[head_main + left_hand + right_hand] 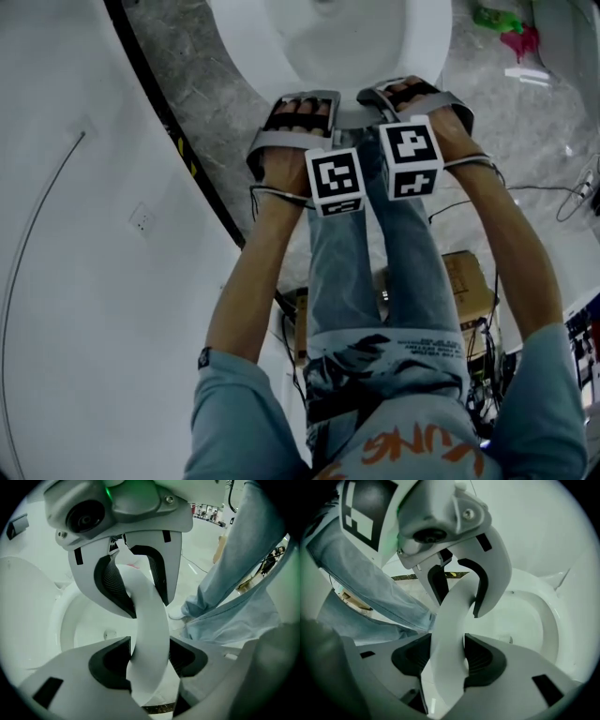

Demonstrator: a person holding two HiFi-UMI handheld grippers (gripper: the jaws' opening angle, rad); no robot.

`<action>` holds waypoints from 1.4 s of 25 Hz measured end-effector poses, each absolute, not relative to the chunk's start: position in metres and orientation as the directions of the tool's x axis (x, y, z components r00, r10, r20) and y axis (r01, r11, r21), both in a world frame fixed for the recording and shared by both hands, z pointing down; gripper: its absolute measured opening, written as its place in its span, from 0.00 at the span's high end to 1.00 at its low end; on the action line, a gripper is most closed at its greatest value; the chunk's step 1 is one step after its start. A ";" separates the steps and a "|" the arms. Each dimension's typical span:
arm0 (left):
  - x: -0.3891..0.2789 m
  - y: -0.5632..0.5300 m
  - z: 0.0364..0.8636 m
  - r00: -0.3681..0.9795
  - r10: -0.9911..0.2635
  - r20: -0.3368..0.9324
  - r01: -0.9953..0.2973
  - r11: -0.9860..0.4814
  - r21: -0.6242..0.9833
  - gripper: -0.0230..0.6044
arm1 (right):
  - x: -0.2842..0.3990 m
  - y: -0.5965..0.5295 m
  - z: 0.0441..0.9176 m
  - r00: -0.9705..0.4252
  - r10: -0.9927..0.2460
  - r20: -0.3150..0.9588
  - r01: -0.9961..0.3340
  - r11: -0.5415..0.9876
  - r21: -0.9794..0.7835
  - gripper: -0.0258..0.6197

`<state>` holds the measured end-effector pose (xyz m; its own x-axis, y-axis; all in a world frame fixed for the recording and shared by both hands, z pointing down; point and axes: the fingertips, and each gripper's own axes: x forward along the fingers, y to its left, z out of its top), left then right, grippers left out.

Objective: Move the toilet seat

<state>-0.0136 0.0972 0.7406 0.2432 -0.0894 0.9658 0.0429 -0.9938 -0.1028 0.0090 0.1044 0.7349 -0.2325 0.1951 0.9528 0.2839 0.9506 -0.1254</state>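
both my left tool [149, 662] and right tool [449, 662] pinch the toilet seat [146, 620] rim. next i must lift it up evenly.

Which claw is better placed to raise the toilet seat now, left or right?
Right, slightly, I think: the right claw pinches the toilet seat squarely between both pads. The left claw also grips it, but the seat sits slanted there.

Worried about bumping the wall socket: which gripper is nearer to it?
Left. The left gripper, jaws shut on the toilet seat, is on the side toward the wall socket; the right gripper holds the same seat beside it, farther from the socket.
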 end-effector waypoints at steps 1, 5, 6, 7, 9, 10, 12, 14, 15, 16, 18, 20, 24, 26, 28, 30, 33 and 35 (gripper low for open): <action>-0.014 0.095 0.737 0.243 -0.102 0.965 0.036 -0.993 -0.114 0.59 | 0.009 0.103 0.731 -0.240 0.196 0.951 0.284 0.951 -0.125 0.64; -0.013 0.094 0.721 0.248 -0.121 0.961 0.037 -0.990 -0.135 0.60 | 0.010 0.104 0.718 -0.256 0.205 0.945 0.278 0.952 -0.131 0.64; -0.013 0.094 0.717 0.250 -0.126 0.960 0.039 -0.989 -0.140 0.60 | 0.009 0.105 0.714 -0.260 0.207 0.943 0.275 0.952 -0.133 0.63; -0.014 0.094 0.712 0.251 -0.131 0.959 0.040 -0.989 -0.145 0.61 | 0.008 0.105 0.710 -0.266 0.205 0.942 0.272 0.953 -0.130 0.63; -0.015 0.092 0.705 0.248 -0.143 0.958 0.043 -0.986 -0.158 0.62 | 0.007 0.102 0.704 -0.276 0.184 0.943 0.267 0.958 -0.109 0.63; -0.016 0.091 0.701 0.245 -0.154 0.957 0.044 -0.985 -0.170 0.62 | 0.006 0.100 0.701 -0.278 0.170 0.945 0.265 0.960 -0.094 0.63; -0.017 0.090 0.694 0.243 -0.178 0.954 0.042 -0.980 -0.194 0.63 | 0.006 0.099 0.695 -0.282 0.148 0.948 0.257 0.964 -0.074 0.63; -0.015 0.095 0.684 0.258 -0.171 0.951 0.027 -0.983 -0.184 0.63 | 0.006 0.100 0.687 -0.292 0.141 0.946 0.237 0.969 -0.071 0.63; -0.015 0.099 0.680 0.267 -0.151 0.952 0.021 -0.987 -0.162 0.64 | 0.006 0.099 0.683 -0.298 0.134 0.945 0.229 0.971 -0.065 0.63; -0.014 0.101 0.676 0.272 -0.137 0.952 0.017 -0.989 -0.148 0.64 | 0.006 0.097 0.678 -0.304 0.124 0.945 0.225 0.973 -0.055 0.63; -0.015 0.098 0.665 0.271 -0.151 0.951 0.012 -0.987 -0.160 0.65 | 0.006 0.092 0.669 -0.312 0.098 0.945 0.221 0.975 -0.028 0.64; -0.016 0.095 0.653 0.270 -0.172 0.947 0.007 -0.983 -0.181 0.67 | 0.005 0.088 0.658 -0.320 0.077 0.944 0.212 0.977 -0.008 0.64; -0.018 0.092 0.628 0.281 -0.174 0.944 0.015 -0.982 -0.186 0.68 | 0.002 0.078 0.633 -0.339 0.040 0.940 0.194 0.981 0.028 0.65; -0.019 0.085 0.613 0.283 -0.183 0.941 0.023 -0.980 -0.198 0.69 | 0.002 0.070 0.620 -0.342 0.012 0.940 0.196 0.979 0.058 0.66; -0.020 0.079 0.595 0.285 -0.194 0.939 0.025 -0.977 -0.210 0.71 | 0.002 0.063 0.604 -0.342 -0.012 0.940 0.198 0.977 0.085 0.67; -0.020 0.074 0.577 0.287 -0.195 0.938 0.025 -0.977 -0.211 0.72 | 0.001 0.056 0.588 -0.342 -0.038 0.939 0.196 0.974 0.111 0.69; -0.022 0.057 0.553 0.291 -0.229 0.929 0.029 -0.968 -0.248 0.74 | 0.001 0.037 0.566 -0.343 -0.102 0.934 0.186 0.967 0.174 0.71; -0.023 0.049 0.539 0.294 -0.243 0.924 0.032 -0.964 -0.264 0.75 | -0.001 0.025 0.552 -0.340 -0.146 0.929 0.180 0.960 0.217 0.73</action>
<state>-0.0234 0.0487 0.5390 0.2942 -0.2429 0.9243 0.0321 -0.9641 -0.2636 -0.0005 0.0253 0.5523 -0.3402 -0.1460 0.9290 0.1800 0.9595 0.2167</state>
